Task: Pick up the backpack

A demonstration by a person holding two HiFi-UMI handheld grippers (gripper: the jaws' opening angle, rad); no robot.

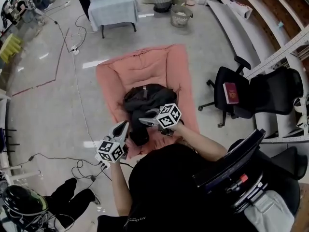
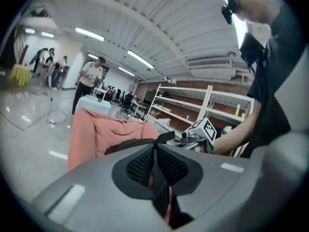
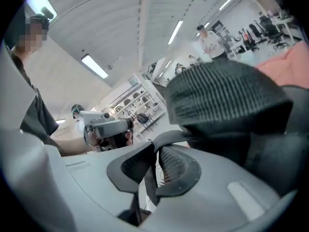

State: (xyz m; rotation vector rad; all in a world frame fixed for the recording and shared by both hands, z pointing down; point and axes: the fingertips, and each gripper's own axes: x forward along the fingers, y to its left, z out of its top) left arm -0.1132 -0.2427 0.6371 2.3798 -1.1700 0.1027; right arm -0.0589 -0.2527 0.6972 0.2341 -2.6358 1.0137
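The backpack [image 1: 146,100] is a crumpled black heap on a pink cushion [image 1: 140,64] on the floor, just ahead of the person. The left gripper [image 1: 125,125] is at its near-left edge and the right gripper [image 1: 144,121] is over its near side. Only the right gripper view shows its ribbed grey-black fabric close up, with a black loop [image 3: 168,136] caught in that gripper's nearly closed jaws; only the left gripper view shows a thin black strap [image 2: 164,138] pinched between the left jaws.
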